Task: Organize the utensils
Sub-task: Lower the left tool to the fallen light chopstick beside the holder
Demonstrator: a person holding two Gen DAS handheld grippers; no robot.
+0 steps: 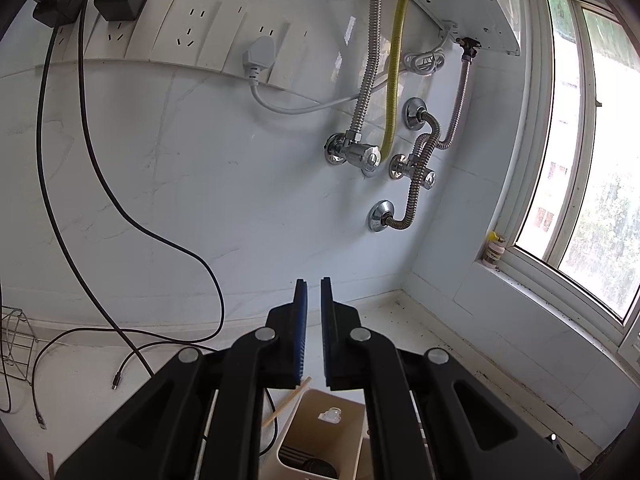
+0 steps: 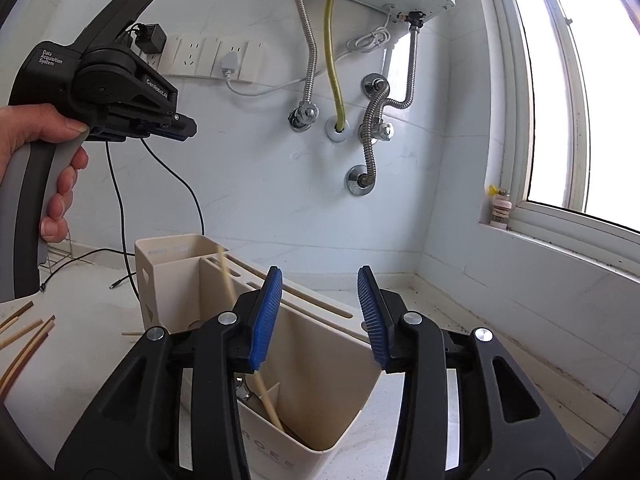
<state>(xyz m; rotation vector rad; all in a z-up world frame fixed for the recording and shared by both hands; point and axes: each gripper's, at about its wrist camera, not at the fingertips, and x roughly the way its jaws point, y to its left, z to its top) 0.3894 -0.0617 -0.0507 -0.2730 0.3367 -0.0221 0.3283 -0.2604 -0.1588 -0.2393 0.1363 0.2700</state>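
A beige utensil holder [image 2: 172, 272] with several compartments and slots stands on the white counter under my right gripper [image 2: 320, 320]. That gripper is open, with nothing between its blue pads [image 2: 264, 320]. A wooden chopstick [image 2: 266, 396], blurred at its top, leans in the holder's near compartment just left of the left pad. A metal utensil [image 2: 244, 392] lies beside it. Several loose chopsticks [image 2: 24, 336] lie on the counter at left. My left gripper [image 2: 186, 126], held by a hand [image 2: 36, 128], hovers shut and empty above the holder. In the left wrist view my left gripper [image 1: 314, 320] is over the holder [image 1: 320, 420] and a chopstick [image 1: 286, 402].
Black cables [image 1: 120, 208] trail from wall sockets [image 1: 188, 32] down onto the counter. A wire rack [image 1: 14, 344] stands at far left. Flexible metal pipes and valves [image 1: 416, 168] cross the tiled wall. A small bottle [image 2: 500, 208] sits on the window sill at right.
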